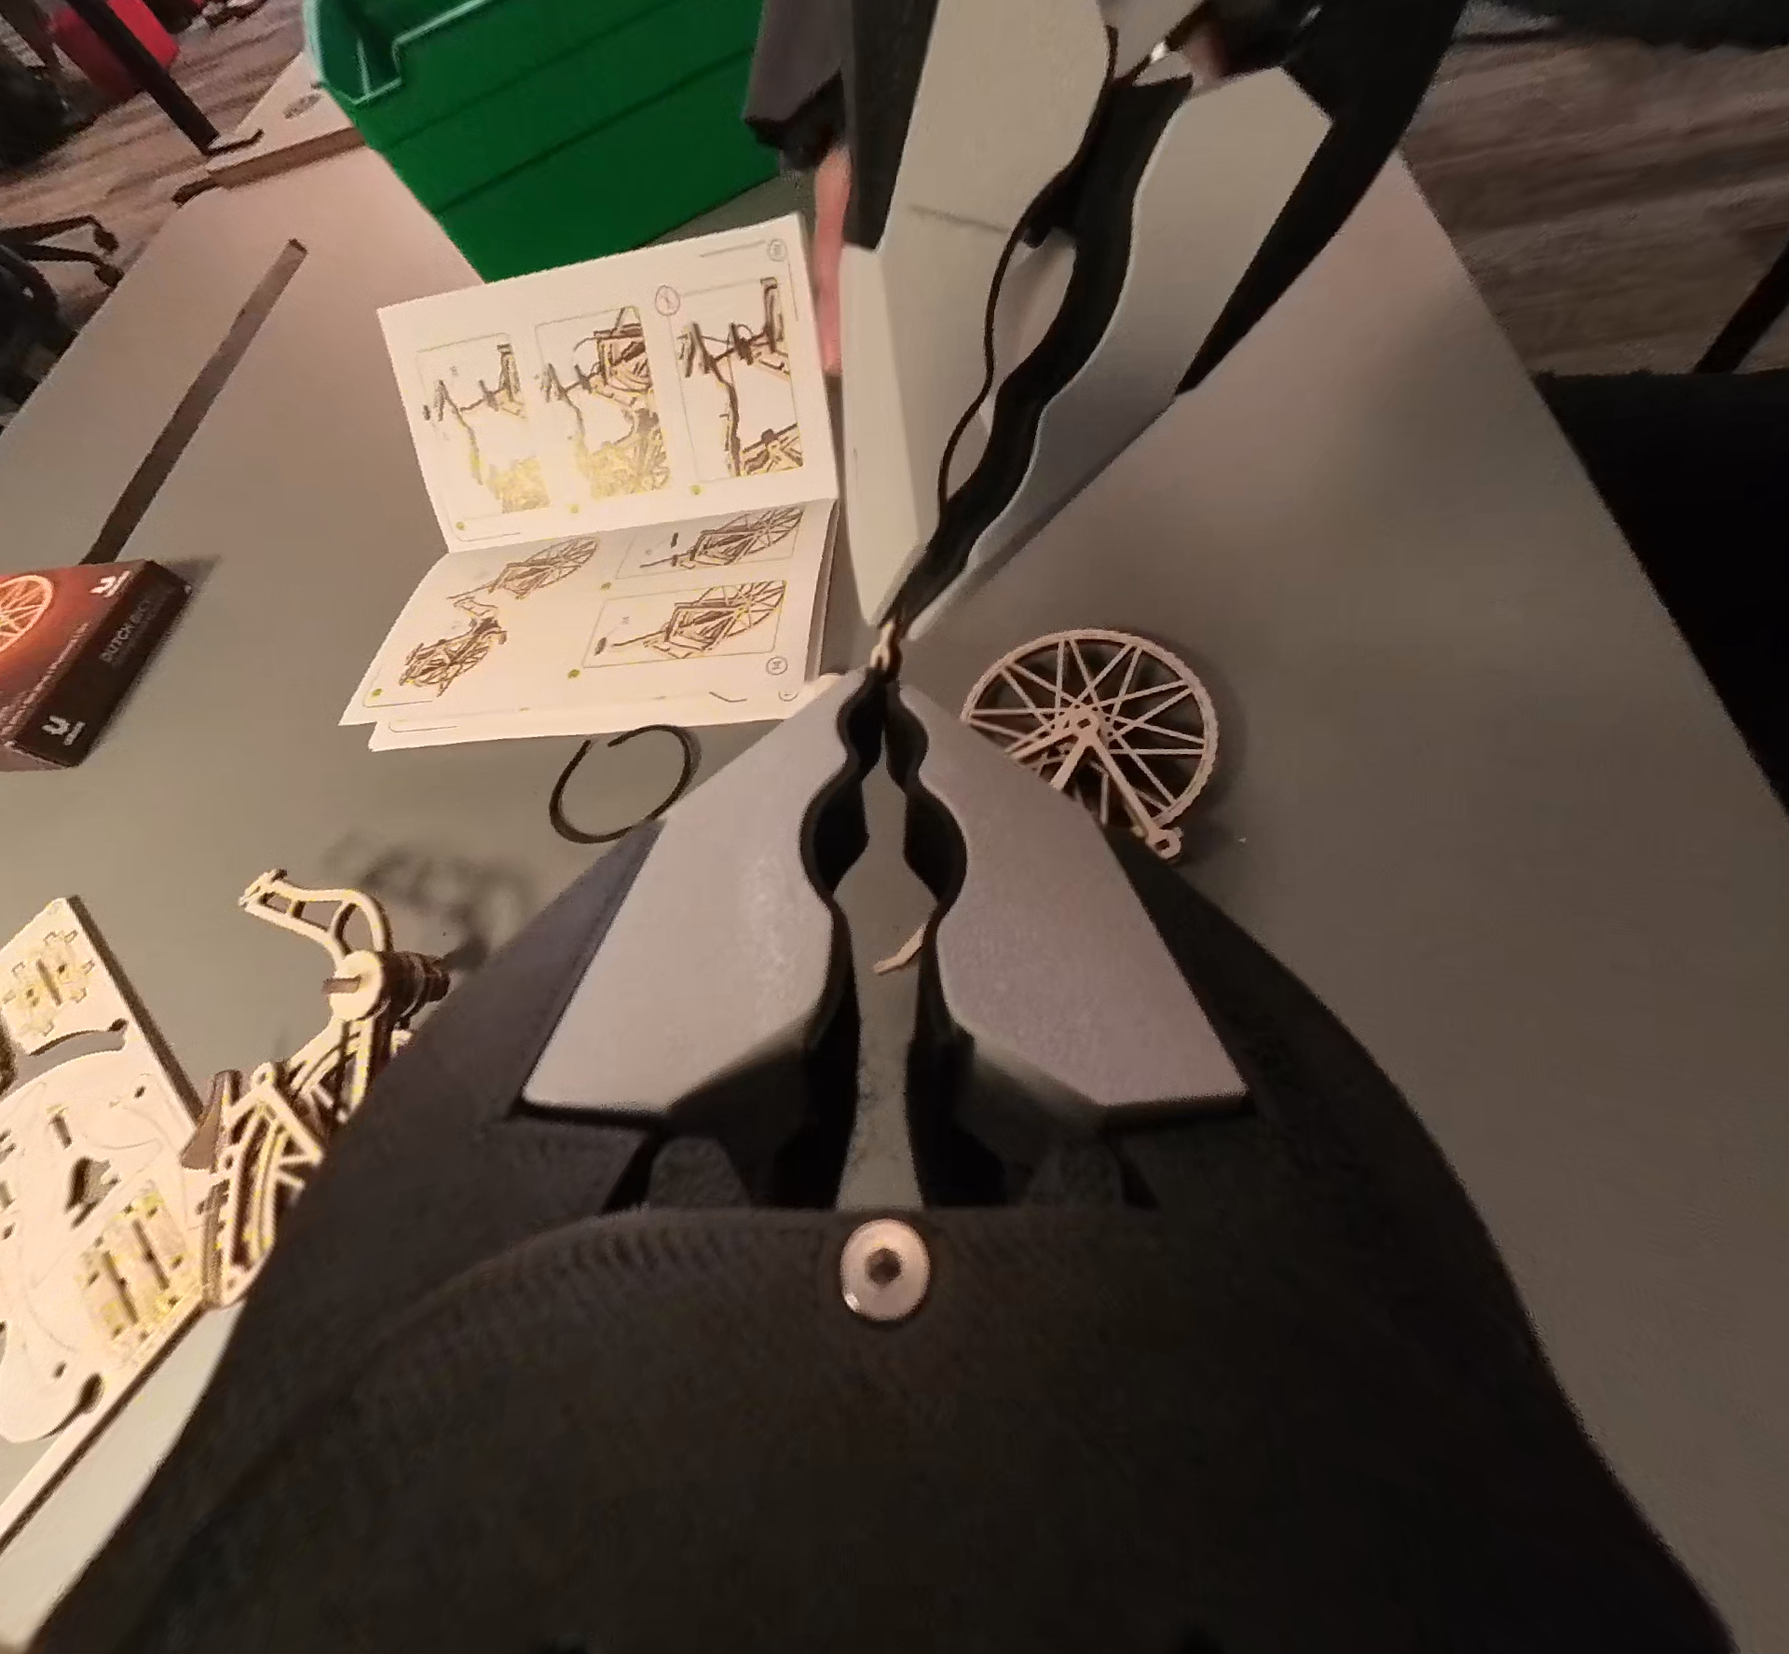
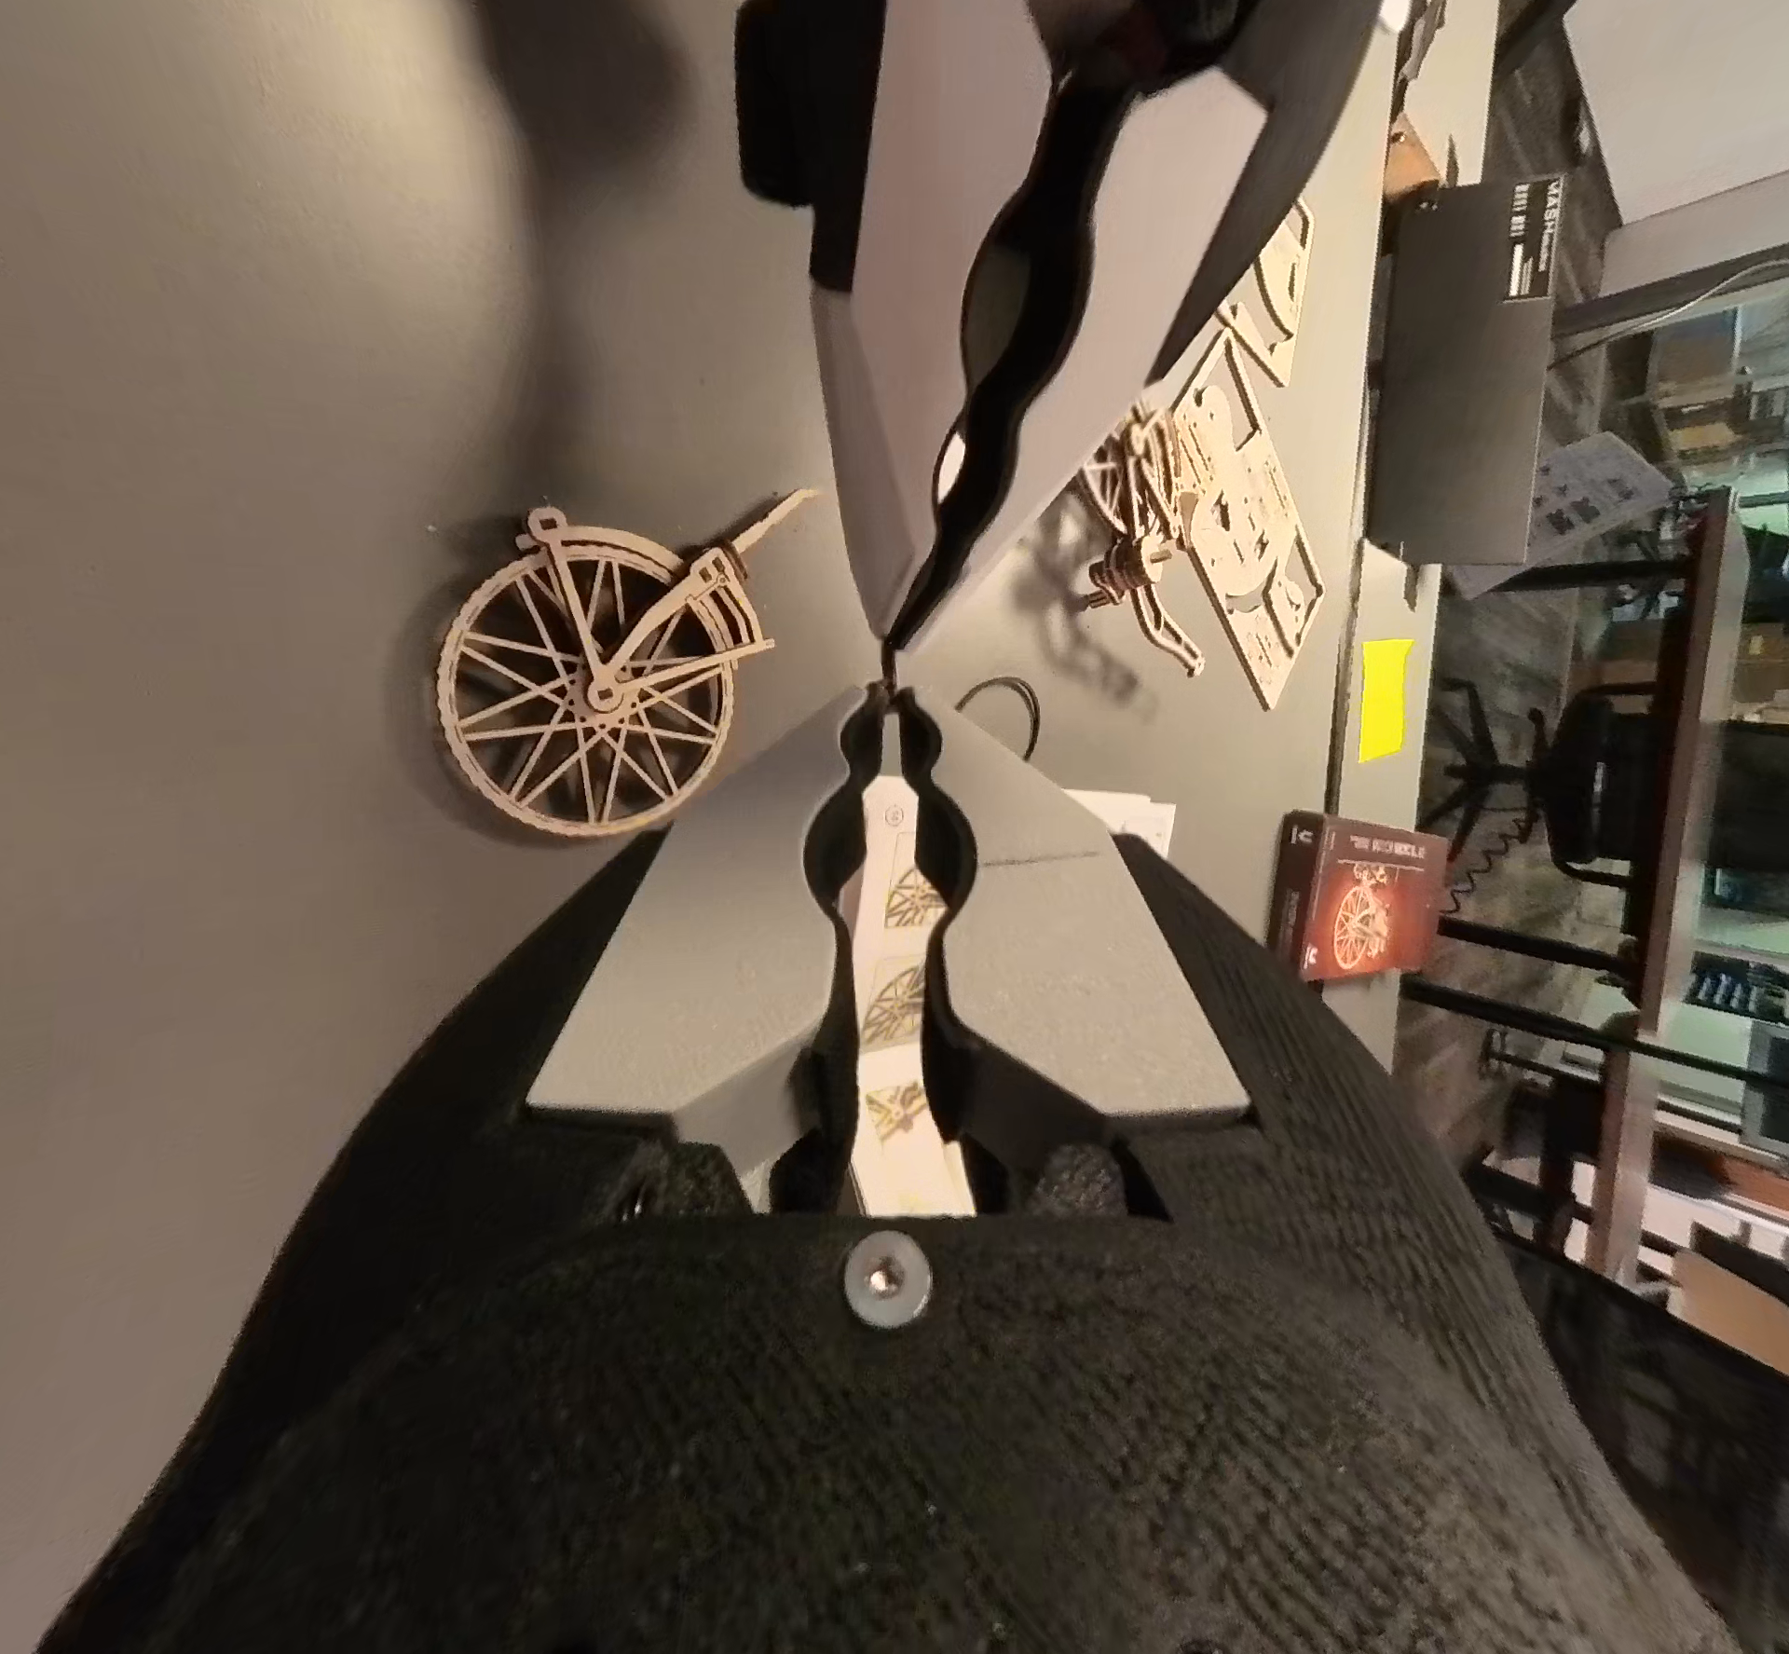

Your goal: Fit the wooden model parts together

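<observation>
My left gripper and right gripper meet tip to tip above the grey table. Both are shut on a small thin wooden part that spans the short gap between the tips; it also shows in the right wrist view. I cannot tell whether it is one piece or two. The right gripper comes in from above in the left wrist view, as does the left gripper in the right wrist view. A wooden spoked wheel with a fender lies flat on the table beside the tips.
A partly built wooden frame and a punched part sheet lie to my left. An open instruction booklet, a black ring, the kit box and a green bin stand farther back. My two grippers' fingertips are within a few centimetres of each other.
</observation>
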{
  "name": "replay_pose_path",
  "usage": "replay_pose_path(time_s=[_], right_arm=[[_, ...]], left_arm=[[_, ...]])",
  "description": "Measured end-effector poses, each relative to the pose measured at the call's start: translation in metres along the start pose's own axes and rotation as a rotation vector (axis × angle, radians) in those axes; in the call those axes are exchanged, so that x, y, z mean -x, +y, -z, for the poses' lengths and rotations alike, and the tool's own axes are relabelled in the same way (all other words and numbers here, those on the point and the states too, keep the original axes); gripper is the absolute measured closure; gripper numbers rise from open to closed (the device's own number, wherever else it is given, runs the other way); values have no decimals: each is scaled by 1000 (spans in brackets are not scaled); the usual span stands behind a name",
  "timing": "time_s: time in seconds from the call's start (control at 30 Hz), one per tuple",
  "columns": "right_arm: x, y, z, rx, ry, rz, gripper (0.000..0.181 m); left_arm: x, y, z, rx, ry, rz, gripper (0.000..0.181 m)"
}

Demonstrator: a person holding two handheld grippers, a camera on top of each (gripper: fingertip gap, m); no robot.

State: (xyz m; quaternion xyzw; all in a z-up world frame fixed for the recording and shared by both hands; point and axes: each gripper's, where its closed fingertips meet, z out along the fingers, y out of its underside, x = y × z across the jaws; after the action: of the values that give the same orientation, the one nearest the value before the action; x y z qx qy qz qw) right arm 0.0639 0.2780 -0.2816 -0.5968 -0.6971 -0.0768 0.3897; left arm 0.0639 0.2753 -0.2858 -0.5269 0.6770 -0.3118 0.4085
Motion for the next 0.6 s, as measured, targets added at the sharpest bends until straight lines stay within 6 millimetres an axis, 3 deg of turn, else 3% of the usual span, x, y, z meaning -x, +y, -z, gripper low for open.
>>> replay_pose_path(time_s=[0.13,0.23,0.33,0.43,0.6], right_arm=[[-2,13,0,50,14,5,181],[-7,5,5,-16,38,-26,181],[-12,-9,14,-148,40,-115,181],[-15,-21,23,-276,6,-222,181],[-14,-22,26,-293,-4,-238,181]], left_arm=[[-9,-12,4,-105,91,67,181],[1,-11,4,-132,13,34,181],[-1,-16,6,-162,8,17,164],[0,-26,14,-224,-14,-17,179],[-3,-27,15,-212,-18,-68,181]])
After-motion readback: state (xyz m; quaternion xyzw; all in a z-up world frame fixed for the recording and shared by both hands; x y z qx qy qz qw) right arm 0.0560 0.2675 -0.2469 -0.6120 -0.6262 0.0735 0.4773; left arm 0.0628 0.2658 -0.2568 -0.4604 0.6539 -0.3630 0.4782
